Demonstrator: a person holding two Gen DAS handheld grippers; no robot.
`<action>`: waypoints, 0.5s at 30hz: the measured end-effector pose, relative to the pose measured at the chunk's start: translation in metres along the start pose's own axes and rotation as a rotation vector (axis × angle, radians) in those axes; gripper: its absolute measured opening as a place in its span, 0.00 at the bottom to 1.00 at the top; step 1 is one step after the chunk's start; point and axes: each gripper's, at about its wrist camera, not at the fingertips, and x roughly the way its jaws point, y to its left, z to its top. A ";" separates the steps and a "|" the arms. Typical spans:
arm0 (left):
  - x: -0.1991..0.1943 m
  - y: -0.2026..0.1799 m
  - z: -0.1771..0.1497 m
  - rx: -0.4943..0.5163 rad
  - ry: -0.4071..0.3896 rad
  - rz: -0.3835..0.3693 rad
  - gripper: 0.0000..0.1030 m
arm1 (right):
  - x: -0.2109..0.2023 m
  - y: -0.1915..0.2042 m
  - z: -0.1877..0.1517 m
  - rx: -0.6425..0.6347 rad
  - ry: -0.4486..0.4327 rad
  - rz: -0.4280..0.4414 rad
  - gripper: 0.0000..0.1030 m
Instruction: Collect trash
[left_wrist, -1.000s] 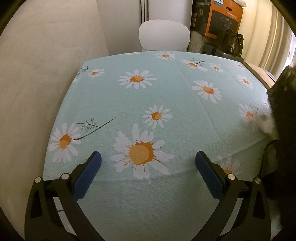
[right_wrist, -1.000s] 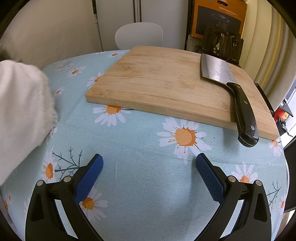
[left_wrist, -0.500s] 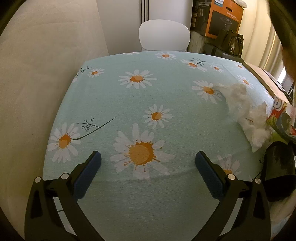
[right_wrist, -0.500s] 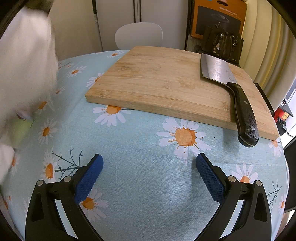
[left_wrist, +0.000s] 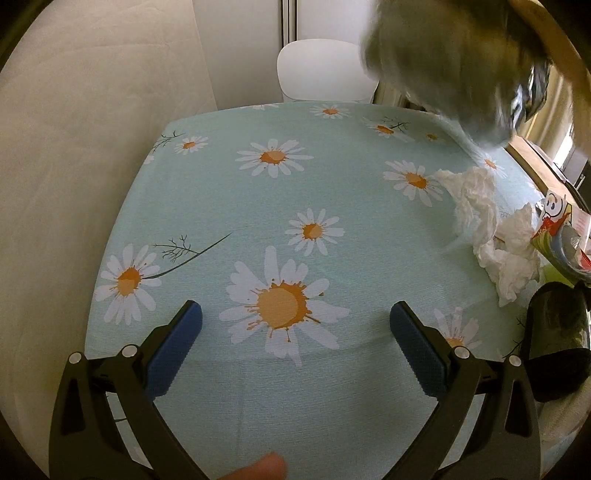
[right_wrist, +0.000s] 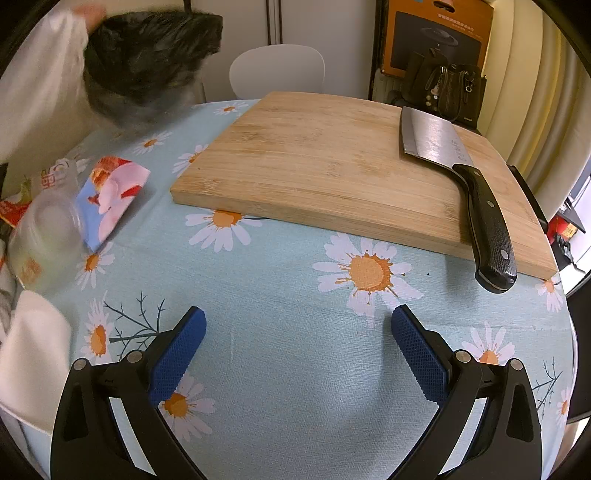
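**Trash on the cloth, both claws idle**

We see the daisy tablecloth (left_wrist: 258, 192) filling both views, the cutting board (right_wrist: 332, 166) and cleaver (right_wrist: 436, 140) upper right. A blurred black bag (right_wrist: 147, 62) swings at upper left; a second ago it was absent. Crumpled tissue (left_wrist: 476, 206), a wrapper (right_wrist: 114, 192) and a plastic cup (right_wrist: 44, 247) have newly appeared at the frame edges. Our left gripper (left_wrist: 295, 332) and right gripper (right_wrist: 299, 332) sit spread, empty. Reaching now, we risk snagging the cloth or colliding with the bag.

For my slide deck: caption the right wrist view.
Open right claw above daisy-print tablecloth; steel cleaver on bamboo cutting board, colourful snack wrapper at left.
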 end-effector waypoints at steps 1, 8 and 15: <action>0.000 0.000 0.000 0.001 0.000 0.001 0.96 | 0.000 0.000 0.000 0.000 0.001 0.000 0.94; -0.001 0.000 -0.001 -0.004 -0.005 0.004 0.94 | 0.000 0.000 0.000 0.000 0.000 0.000 0.94; -0.054 -0.014 -0.005 -0.037 -0.053 0.104 0.94 | 0.000 -0.001 0.000 0.000 -0.001 0.000 0.94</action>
